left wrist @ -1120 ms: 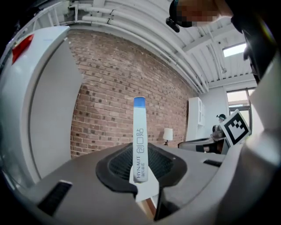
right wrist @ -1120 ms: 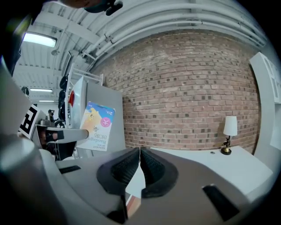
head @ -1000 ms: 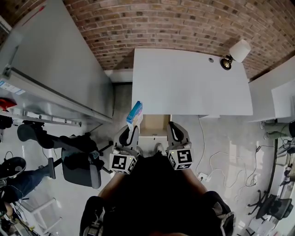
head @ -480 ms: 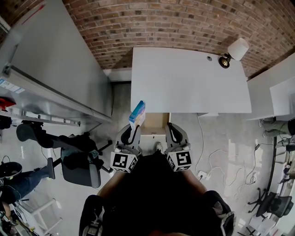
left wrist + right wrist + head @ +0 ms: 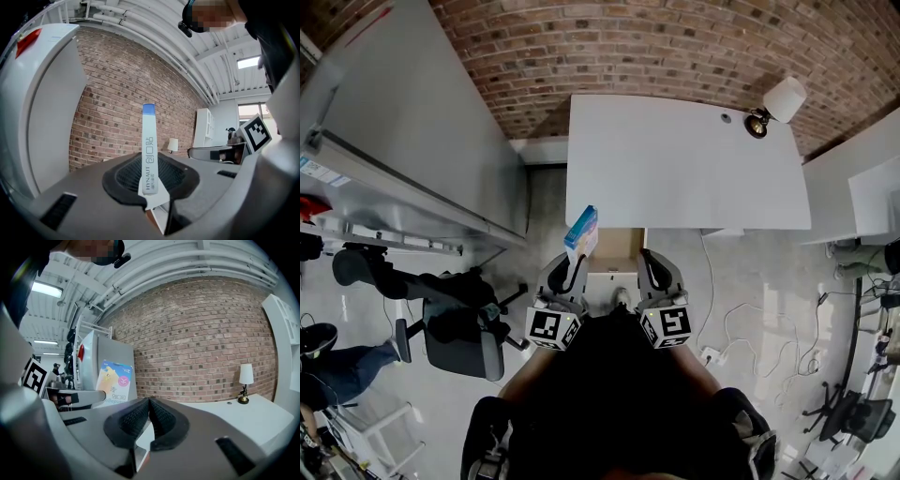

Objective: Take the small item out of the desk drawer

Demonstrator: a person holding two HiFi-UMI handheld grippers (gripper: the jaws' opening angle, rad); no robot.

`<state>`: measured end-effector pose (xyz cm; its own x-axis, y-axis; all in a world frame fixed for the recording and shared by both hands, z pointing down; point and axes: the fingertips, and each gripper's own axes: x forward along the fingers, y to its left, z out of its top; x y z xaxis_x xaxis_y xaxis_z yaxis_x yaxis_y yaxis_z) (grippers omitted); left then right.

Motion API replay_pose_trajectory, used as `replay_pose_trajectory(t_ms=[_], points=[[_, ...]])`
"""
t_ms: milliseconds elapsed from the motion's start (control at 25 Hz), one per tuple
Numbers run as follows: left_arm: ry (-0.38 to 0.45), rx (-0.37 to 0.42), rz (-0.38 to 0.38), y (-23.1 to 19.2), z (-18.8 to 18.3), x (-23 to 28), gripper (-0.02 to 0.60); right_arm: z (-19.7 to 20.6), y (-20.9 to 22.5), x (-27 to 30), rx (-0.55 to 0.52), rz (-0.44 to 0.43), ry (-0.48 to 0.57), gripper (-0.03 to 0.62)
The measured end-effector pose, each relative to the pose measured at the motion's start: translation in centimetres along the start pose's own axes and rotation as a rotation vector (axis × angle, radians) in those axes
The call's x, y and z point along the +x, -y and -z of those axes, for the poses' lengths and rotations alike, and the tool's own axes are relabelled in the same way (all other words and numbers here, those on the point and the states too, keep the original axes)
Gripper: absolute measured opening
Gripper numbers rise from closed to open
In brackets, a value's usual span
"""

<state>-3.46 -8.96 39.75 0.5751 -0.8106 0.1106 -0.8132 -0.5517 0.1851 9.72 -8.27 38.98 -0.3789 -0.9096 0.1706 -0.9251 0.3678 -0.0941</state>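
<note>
- My left gripper (image 5: 150,182) is clamped on the small box (image 5: 148,140). The box stands upright and edge-on between the pads, and most of it sticks out above them.
- In the head view the box sits at the tip of the left gripper. It is over the left edge of the open drawer (image 5: 614,249) and just in front of the desk's front edge, not inside the drawer.
- My right gripper (image 5: 149,417) has its jaws closed together with nothing between them. It is over the right side of the drawer, beside the left gripper.
- From the right gripper view the flat face of the box shows off to the left. It has a blue top, an orange-yellow picture and a pink round mark.
- Count: one box, two grippers, one drawer, one desk (image 5: 684,159), one lamp (image 5: 780,103), one office chair (image 5: 464,336).
- The drawer is pulled out under the desk front and its brown bottom is showing. I can't make out any contents from the head view.
- The lamp is at the far right corner of the desk.
- The chair is on the floor to my left, well apart from the desk.
</note>
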Motion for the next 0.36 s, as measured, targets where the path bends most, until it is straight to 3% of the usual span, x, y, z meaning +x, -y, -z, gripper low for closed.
replay_pose_trajectory(t_ms=[360], points=[[-0.001, 0.007, 0.012, 0.61, 0.15, 0.19, 0.089, -0.01, 0.16, -0.17, 0.008, 0.006, 0.006, 0.026]])
